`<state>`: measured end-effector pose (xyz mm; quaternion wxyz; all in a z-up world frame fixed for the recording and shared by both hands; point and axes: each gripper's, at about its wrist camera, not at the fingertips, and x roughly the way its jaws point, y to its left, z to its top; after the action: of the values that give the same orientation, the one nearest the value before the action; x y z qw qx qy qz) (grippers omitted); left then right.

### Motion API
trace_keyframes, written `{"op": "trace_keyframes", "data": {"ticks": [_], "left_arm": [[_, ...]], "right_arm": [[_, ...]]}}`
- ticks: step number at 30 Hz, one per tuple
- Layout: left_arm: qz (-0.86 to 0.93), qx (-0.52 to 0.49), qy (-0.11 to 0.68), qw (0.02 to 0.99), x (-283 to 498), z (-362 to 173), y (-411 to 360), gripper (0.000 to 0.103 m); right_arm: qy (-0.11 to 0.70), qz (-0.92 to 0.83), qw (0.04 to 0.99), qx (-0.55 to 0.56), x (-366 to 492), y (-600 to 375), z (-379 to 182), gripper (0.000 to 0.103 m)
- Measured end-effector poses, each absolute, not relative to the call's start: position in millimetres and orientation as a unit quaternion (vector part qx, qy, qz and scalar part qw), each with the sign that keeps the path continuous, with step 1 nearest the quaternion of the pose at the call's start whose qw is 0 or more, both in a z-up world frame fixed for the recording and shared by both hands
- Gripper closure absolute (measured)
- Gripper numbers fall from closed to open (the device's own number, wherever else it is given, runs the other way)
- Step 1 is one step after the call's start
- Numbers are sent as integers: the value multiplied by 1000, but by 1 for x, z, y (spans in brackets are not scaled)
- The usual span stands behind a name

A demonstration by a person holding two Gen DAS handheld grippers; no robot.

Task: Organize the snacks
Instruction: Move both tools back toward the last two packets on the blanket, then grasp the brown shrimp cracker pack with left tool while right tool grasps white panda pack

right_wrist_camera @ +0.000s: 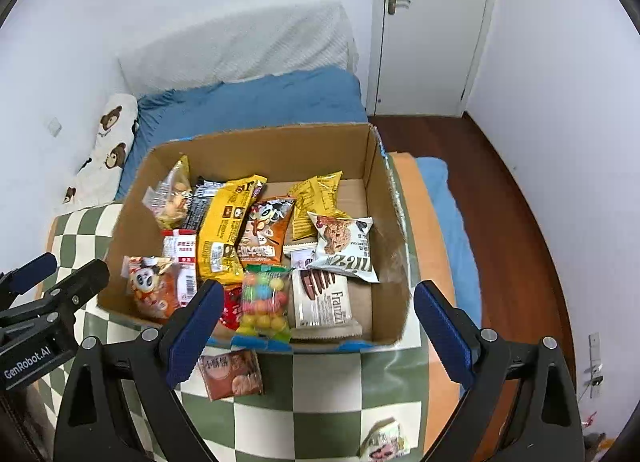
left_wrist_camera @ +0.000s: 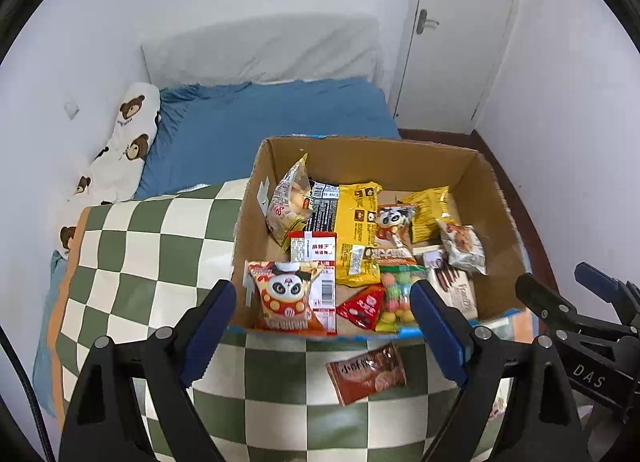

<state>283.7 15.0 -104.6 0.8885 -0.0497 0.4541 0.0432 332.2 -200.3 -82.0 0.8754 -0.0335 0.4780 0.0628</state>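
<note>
step: fetch stray brown packet (left_wrist_camera: 366,373) lower centre, on checked blanket (left_wrist_camera: 160,246) before box (left_wrist_camera: 492,198) | left claw (left_wrist_camera: 323,332) released, empty | right claw (right_wrist_camera: 318,336) released, empty | tip: pinch packet edge, drop into box gap

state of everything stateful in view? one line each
cardboard box: open-topped, holding snacks
brown snack packet: outside box, flat on checkered blanket
small packet: outside box, near blanket edge
door: closed
left claw: open, empty
right claw: open, empty
</note>
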Motion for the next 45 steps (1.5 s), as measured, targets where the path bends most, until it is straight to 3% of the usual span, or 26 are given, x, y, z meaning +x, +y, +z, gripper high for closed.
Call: {"op": "trace_keyframes", "data": {"ticks": [18, 27, 33, 45], "left_arm": [[38, -40, 389, 920, 192, -51, 8, 14], [42, -43, 404, 913, 186, -62, 9, 14], [50, -15, 446, 894, 195, -104, 7, 14], [-47, 200, 529, 823, 254, -222, -52, 14]], "right_arm": [[391, 62, 918, -33, 225, -217, -4, 6], [400, 76, 913, -3, 209, -225, 4, 5], [498, 47, 862, 86, 227, -269, -65, 5], [643, -21, 750, 152, 242, -342, -237, 6]]}}
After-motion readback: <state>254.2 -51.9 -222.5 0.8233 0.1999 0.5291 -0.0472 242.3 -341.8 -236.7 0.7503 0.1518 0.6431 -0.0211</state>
